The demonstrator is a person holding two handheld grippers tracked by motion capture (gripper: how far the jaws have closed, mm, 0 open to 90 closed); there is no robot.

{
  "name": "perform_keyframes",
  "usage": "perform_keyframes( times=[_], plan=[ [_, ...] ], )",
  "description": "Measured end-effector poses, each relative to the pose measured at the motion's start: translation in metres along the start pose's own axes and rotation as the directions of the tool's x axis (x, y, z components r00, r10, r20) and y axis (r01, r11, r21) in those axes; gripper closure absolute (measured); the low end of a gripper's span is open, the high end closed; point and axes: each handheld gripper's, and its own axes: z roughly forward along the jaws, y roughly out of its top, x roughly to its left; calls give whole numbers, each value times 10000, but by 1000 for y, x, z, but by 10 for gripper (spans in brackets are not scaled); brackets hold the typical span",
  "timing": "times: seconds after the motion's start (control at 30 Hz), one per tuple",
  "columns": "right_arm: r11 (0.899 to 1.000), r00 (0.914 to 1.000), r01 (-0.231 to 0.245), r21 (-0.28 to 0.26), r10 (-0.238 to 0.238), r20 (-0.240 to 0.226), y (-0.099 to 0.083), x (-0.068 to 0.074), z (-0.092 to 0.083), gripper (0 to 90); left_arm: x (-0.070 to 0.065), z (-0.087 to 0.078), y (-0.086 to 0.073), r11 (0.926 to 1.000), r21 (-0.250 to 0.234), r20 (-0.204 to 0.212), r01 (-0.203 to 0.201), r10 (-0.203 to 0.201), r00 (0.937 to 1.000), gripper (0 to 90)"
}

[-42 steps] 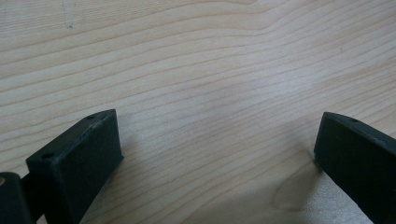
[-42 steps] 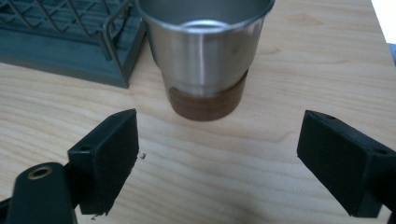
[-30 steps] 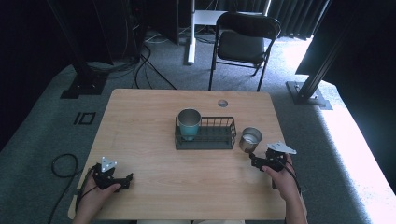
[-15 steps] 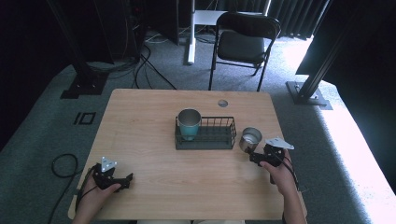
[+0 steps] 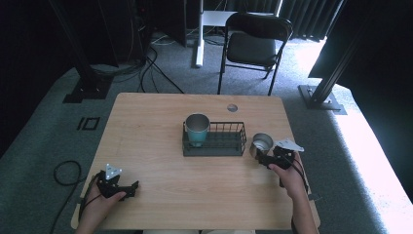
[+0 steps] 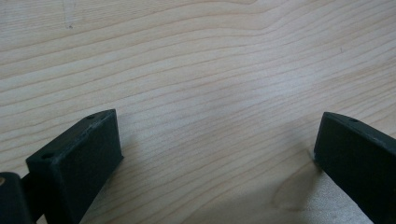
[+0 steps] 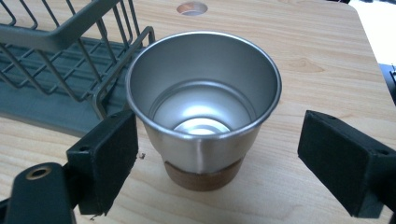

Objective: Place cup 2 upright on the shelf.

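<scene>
1. Left gripper (image 5: 127,187) rests at the table's (image 5: 160,112) seven o'clock corner, jaws apart over bare wood, holding nothing
2. Wire rack (image 5: 214,141) sits at centre, a teal cup (image 5: 197,129) upright in its left end
3. Steel cup (image 5: 261,144) stands just beside the rack's three o'clock end; right gripper (image 5: 263,158) straddles it, jaws spread, the left one close to the wall. I'd centre it, then squeeze gently above the brown base

The high view is looking forward and down on the whole table (image 5: 160,126) from far above. The left gripper view is looking very near at bare wood. The right gripper view is facing a steel cup (image 7: 203,102) closely; the high view is sharing it (image 5: 262,143).
</scene>
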Motion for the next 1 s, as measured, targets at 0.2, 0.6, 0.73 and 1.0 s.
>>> perform_keyframes(
  times=[0.2, 0.6, 0.73, 1.0],
  plan=[
    [10000, 10000, 14, -8, -14, -50, 2, 2, 4, 119, 0, 0, 0, 10000, 4, -2, -7, 7, 10000, 15],
    [9997, 9999, -41, -259, 37, -149, 6, 6, 14, 118, 0, 0, 0, 10000, 19, -9, -20, 20, 10000, 15],
    [9992, 9999, -78, -397, 73, -123, 7, 7, 18, 115, 0, 0, 0, 10000, 12, -2, -20, 20, 10000, 15],
    [9990, 9999, -96, -432, 93, -59, 7, 7, 22, 116, 0, 0, 0, 10000, 12, -3, -20, 20, 10000, 15]
  ],
)
